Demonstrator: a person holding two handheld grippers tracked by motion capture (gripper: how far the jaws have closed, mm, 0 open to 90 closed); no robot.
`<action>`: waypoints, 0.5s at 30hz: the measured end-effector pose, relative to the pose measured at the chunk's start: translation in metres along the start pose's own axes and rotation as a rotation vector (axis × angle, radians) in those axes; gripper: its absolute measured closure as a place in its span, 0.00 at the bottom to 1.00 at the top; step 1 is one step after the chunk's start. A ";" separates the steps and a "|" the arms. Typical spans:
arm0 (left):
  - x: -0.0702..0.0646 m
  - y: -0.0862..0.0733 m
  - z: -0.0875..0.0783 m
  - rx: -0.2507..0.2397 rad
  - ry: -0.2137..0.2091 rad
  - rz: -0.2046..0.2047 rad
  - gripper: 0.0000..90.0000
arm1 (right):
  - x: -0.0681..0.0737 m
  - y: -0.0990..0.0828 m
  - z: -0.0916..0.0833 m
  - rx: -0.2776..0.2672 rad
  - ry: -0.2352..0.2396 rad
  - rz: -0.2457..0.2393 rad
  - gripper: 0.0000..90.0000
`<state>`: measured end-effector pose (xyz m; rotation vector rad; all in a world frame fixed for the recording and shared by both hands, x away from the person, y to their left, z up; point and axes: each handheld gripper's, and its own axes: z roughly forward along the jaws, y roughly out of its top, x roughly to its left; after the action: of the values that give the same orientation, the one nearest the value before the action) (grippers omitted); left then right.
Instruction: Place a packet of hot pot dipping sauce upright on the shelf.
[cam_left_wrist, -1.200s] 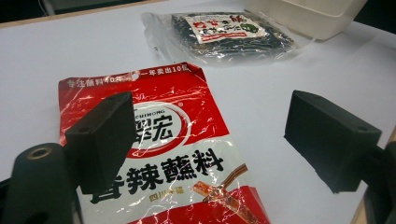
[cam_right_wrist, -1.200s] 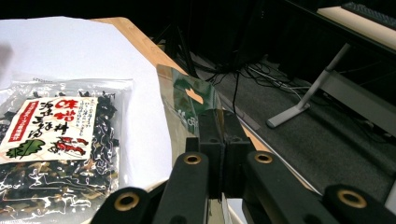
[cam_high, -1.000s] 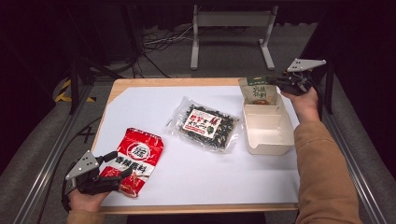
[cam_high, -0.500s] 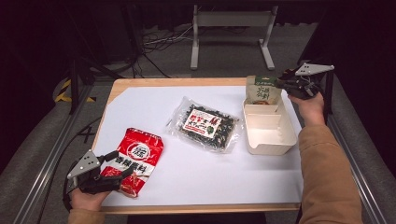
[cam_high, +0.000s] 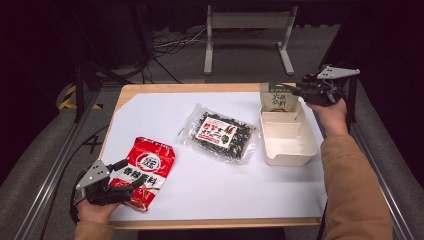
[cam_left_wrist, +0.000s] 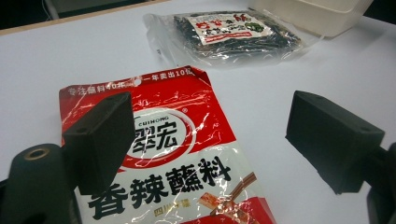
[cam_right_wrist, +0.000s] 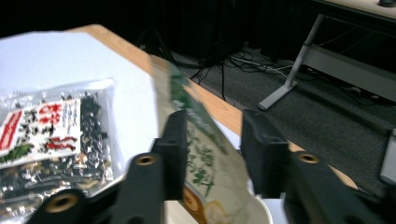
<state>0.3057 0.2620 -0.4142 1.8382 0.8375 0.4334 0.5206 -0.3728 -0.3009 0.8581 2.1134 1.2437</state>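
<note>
A green-and-cream pouch (cam_high: 278, 97) stands upright with its lower end in the far end of the white box (cam_high: 292, 159). My right gripper (cam_high: 296, 91) is at the pouch's right edge. Its jaws have just been opening, and in the right gripper view the pouch (cam_right_wrist: 203, 163) sits between them with a gap at the right jaw; the right gripper (cam_right_wrist: 215, 123) is open. My left gripper (cam_high: 129, 173) is open over the near end of the red seasoning packet (cam_high: 147, 167). In the left gripper view the left gripper (cam_left_wrist: 212, 140) straddles the packet (cam_left_wrist: 187, 158) without pinching it.
A clear bag of dark seaweed (cam_high: 220, 132) lies mid-table, between the red packet and the box. The white sheet covers the wooden table (cam_high: 200, 222). Metal rails run along both sides, and a stand and cables sit on the floor beyond the far edge.
The right gripper's jaws have parted around the green pouch, which stays upright in the box. The left hand and the red packet have not moved.
</note>
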 end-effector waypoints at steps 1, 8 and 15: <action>0.000 0.001 0.000 0.001 0.001 0.005 0.17 | 0.000 0.001 -0.001 -0.003 -0.007 0.004 0.60; 0.002 0.005 0.002 0.000 0.001 0.004 0.17 | 0.006 0.008 -0.010 -0.024 -0.034 0.023 0.48; 0.002 0.009 0.004 0.027 0.013 0.014 0.17 | 0.019 0.018 -0.016 0.013 -0.055 0.056 0.40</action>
<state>0.3129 0.2587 -0.4074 1.8686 0.8429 0.4454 0.5014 -0.3610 -0.2800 0.9523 2.0693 1.2208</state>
